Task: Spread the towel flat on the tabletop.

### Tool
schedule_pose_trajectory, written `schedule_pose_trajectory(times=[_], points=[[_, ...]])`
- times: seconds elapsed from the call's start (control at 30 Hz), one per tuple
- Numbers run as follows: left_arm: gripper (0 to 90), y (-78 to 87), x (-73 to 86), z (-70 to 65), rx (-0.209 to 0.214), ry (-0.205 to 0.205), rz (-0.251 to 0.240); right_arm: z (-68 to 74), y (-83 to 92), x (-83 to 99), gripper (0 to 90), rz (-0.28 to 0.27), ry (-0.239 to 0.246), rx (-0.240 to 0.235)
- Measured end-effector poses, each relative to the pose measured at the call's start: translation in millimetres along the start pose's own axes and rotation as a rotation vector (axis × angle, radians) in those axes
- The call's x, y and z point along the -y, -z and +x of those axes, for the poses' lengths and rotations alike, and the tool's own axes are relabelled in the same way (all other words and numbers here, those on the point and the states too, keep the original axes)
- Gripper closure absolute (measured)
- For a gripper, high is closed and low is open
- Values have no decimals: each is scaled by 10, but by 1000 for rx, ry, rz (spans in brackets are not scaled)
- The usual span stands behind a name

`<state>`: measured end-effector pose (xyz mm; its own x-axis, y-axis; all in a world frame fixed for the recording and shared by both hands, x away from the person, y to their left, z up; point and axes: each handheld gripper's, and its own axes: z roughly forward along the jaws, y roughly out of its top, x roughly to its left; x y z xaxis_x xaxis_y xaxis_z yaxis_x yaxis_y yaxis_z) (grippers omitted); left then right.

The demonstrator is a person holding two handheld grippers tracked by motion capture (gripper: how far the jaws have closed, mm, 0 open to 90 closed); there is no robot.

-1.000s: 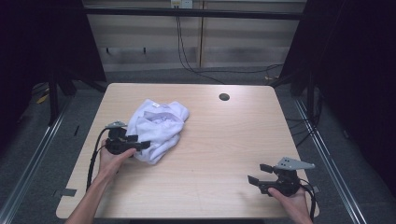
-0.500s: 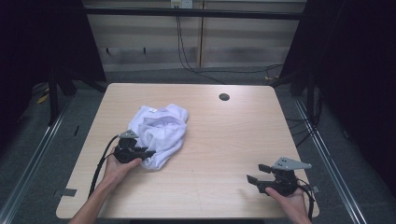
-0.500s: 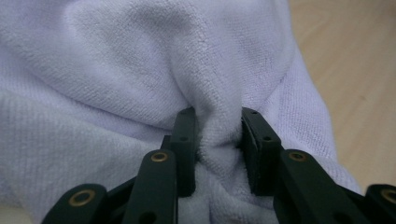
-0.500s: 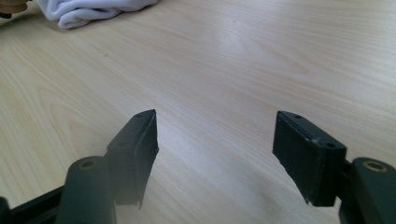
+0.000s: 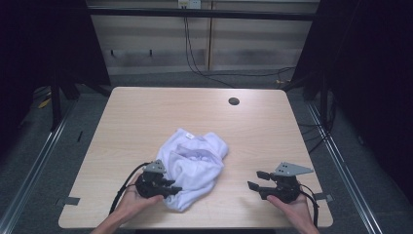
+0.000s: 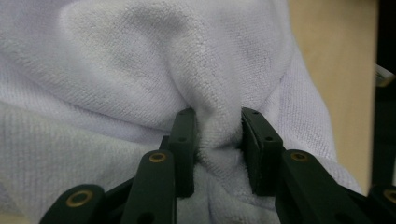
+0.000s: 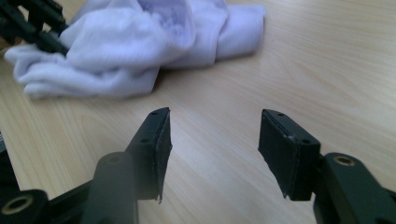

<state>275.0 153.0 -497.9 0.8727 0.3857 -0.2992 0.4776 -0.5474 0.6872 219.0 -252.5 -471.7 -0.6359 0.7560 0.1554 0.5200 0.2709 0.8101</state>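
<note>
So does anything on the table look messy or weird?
Yes, the white terry cloth lies in a crumpled heap on the light wooden table instead of flat. The left tool pinches a bunched fold of it. The right tool is open over bare wood, and its jaws have just been closing. Nothing looks spilled or broken.

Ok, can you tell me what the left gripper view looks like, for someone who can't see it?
Up close, the left gripper pinches a bunched fold of a white towel between its two black jaws. The soft towel spreads across most of the picture, and a strip of the wooden table shows at the right.
</note>
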Motion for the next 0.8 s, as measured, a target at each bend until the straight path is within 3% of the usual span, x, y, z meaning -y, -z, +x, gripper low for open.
schedule_pose_trajectory(times=[0.1,0.13,0.23,0.3,0.33,0.37,0.4,0.43,0.47,0.5,0.53,0.57,0.6,0.63,0.67,0.73,0.77,0.8], points=[[616,62,16,-140,8,-22,-1,52,-78,-87,472,-4,28,-12],[557,105,14,-174,15,-22,-22,70,-109,-124,485,-9,32,-22],[503,257,-26,-196,10,-18,-95,132,-220,-255,499,-13,58,-46],[500,338,-100,-155,4,-20,-141,171,-313,-361,499,-8,76,-55],[496,369,-199,-73,-22,-16,-174,204,-417,-481,499,-9,77,-82],[499,369,-199,-73,-22,-16,-174,204,-417,-481,499,-9,77,-82],[518,351,-288,50,-51,-2,-198,236,-536,-606,499,-7,92,-89],[545,351,-288,50,-51,-2,-198,236,-536,-606,499,-7,92,-89],[554,301,-330,183,-116,16,-208,246,-672,-715,501,-6,97,-114],[563,301,-330,183,-116,16,-208,246,-672,-715,501,-6,97,-114],[563,260,-340,271,-112,43,-192,251,-746,-756,505,0,102,-121],[560,223,-330,331,-135,53,-191,254,-912,-798,504,29,117,-138],[543,130,-285,412,-134,94,-180,264,-998,-791,502,51,123,-130],[506,130,-285,412,-134,94,-180,264,-998,-791,502,51,123,-130],[483,88,-262,410,-148,102,-163,283,-1143,-730,501,80,129,-119],[476,10,-245,371,-169,92,-128,282,-1192,-693,501,79,118,-123],[465,-12,-248,369,-159,88,-121,285,-1236,-670,501,94,124,-114],[502,-42,-258,395,-178,101,-98,281,-1281,-651,495,110,140,-102]])
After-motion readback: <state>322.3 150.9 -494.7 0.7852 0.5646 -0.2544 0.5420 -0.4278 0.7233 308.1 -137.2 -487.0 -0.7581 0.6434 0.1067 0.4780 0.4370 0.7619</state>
